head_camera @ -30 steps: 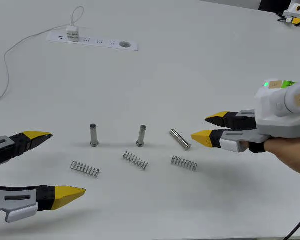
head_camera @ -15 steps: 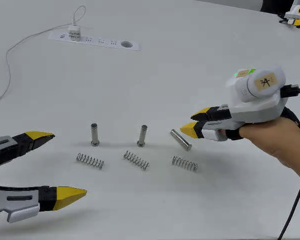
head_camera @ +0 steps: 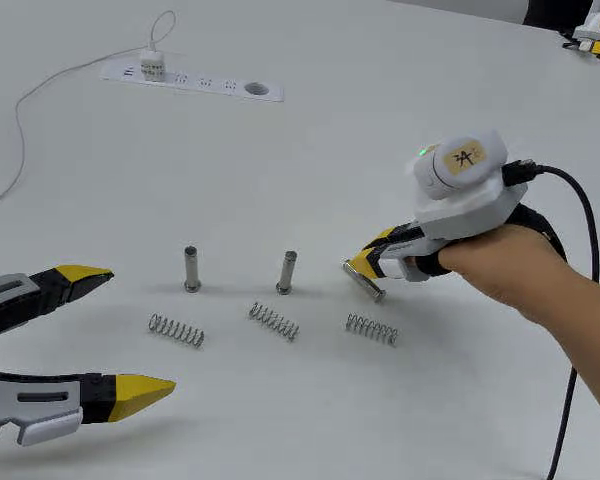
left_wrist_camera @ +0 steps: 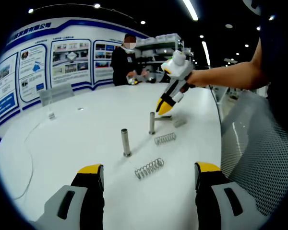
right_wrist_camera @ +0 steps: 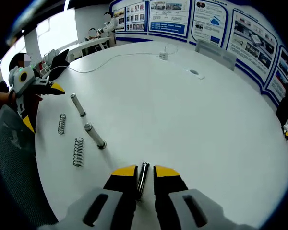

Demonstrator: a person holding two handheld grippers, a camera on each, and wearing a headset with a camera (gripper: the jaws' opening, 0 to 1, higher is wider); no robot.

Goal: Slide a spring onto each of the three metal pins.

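Springs [head_camera: 175, 330] of coiled wire lie on the white desk [head_camera: 380, 120] by two upright steel pins [head_camera: 191, 268]; right gripper [right_wrist_camera: 145, 170] fingers narrowly straddle the lying third pin [head_camera: 370, 288], contact unclear; left gripper [head_camera: 140, 328] fingers gape wide, empty.

Left gripper [head_camera: 135, 328] hovers near left, jaws wide apart. Right hand [head_camera: 495, 268] angles right gripper [head_camera: 361, 264] down and leftward, jaws narrowly parted.

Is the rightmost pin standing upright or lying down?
Lying down: the rightmost pin lies on its side on the table, between the right gripper's jaws.
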